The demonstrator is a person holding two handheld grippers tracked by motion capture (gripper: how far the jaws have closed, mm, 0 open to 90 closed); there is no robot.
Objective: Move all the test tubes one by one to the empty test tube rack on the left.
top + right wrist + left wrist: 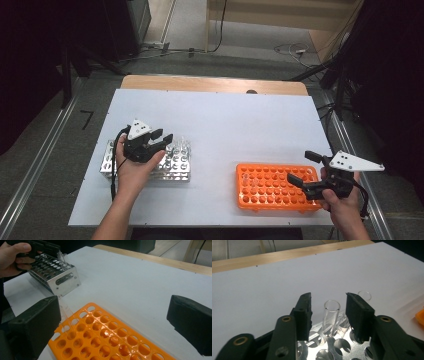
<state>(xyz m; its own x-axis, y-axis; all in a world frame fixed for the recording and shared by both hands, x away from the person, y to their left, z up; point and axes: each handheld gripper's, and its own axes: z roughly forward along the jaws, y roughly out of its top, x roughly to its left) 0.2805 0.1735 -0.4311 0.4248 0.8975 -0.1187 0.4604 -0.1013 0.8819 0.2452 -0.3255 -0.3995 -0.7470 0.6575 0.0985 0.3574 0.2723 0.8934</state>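
Observation:
A clear glass tube [331, 312] stands upright in the metal rack [325, 339], and my left gripper [328, 297] is open around it, a jaw on each side with small gaps. A second tube [364, 295] stands just behind. From above, the left gripper [164, 137] hovers over the metal rack [172, 167] at the table's left. My right gripper [115, 307] is wide open above the orange rack [105, 335], where one clear tube [65, 313] leans in a hole near the left jaw. In the high view the right gripper [301, 166] hangs over the right end of the orange rack [270, 187].
The white table top [225, 125] has bare room between the two racks and behind them. A wooden edge [210, 82] runs along the far side. Cables and dark stands lie on the floor beyond. The orange rack's corner [420, 316] shows at the right of the left gripper view.

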